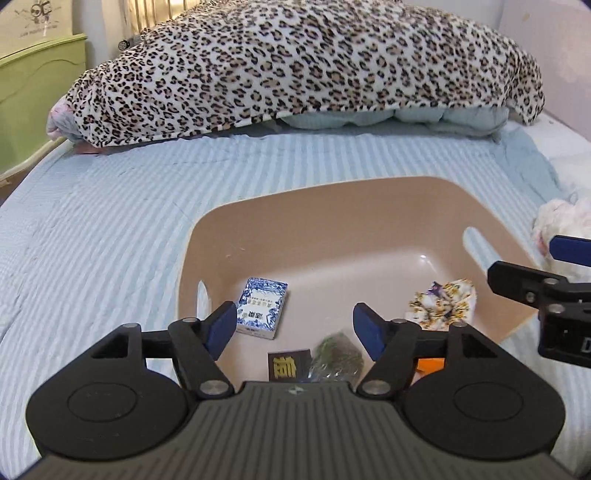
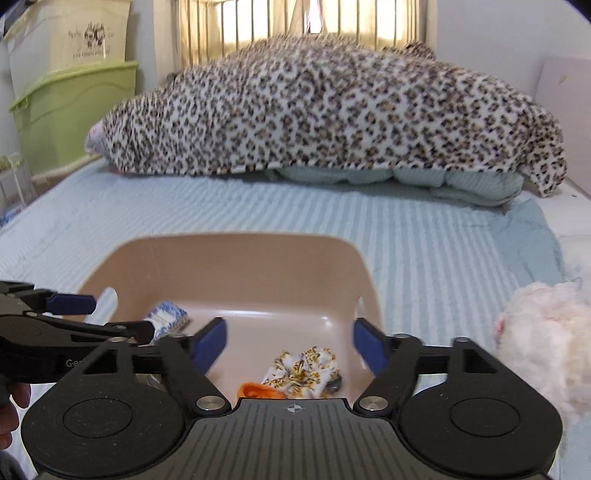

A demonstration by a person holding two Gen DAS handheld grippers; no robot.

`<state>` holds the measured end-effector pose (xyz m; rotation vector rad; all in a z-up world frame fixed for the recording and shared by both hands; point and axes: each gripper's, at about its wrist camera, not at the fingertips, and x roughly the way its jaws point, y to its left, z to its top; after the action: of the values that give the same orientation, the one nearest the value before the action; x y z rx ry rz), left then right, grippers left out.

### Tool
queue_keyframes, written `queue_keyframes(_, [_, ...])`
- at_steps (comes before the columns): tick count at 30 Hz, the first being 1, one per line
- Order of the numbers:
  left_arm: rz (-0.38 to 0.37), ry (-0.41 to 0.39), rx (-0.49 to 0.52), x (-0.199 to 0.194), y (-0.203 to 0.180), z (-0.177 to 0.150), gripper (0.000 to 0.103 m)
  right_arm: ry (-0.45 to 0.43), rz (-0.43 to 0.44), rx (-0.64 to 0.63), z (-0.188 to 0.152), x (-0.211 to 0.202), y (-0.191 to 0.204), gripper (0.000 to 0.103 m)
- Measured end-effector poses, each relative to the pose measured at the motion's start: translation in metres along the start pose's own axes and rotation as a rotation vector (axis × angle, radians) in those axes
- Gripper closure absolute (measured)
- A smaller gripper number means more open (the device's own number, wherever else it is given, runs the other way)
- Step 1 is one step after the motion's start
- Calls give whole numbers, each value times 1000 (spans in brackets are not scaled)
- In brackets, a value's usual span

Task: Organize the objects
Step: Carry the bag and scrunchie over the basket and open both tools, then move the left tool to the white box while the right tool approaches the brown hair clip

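Hovering left gripper [image 1: 294, 325], right gripper [image 2: 290, 345] | jaws wide, empty | smooth beige plastic basin [image 1: 332, 206]

striped bed [image 1: 110, 229], leopard blanket [image 1: 295, 66], backlit window [image 2: 295, 22]

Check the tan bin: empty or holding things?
Holding things. The tan bin contains a blue-patterned box, floral cloth and a green packet.

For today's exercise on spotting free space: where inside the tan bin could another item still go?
The far half of the tan plastic bin is bare. The near half is crowded: blue-and-white patterned box, dark card, greenish packet, floral cloth, orange item.
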<state>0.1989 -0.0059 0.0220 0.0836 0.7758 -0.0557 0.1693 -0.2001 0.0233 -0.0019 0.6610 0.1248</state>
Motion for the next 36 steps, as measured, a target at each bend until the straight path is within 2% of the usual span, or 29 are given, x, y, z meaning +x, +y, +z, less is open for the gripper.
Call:
queue_keyframes(3, [-9, -8, -6, -17, -2, -6, 30, -6, -7, -2, -7, -18, -4, 10])
queue_keyframes(9, [0, 13, -14, -37, -4, -25, 28, 30, -25, -16, -31, -37, -9, 6])
queue_keyframes(15, [-2, 51, -8, -43, -6, -47, 25, 91, -33, -17, -56, -34, -11, 2])
queue_keyframes(26, [10, 165, -20, -3, -8, -77, 24, 224, -48, 47, -96, 9, -21, 2])
queue_keyframes(29, [30, 180, -18, 10, -9, -81, 24, 250, -51, 57, -104, 21, -21, 2])
queue_keyframes(36, [23, 198, -60, 26, -5, -85, 24, 283, -19, 81, -117, 48, -11, 2])
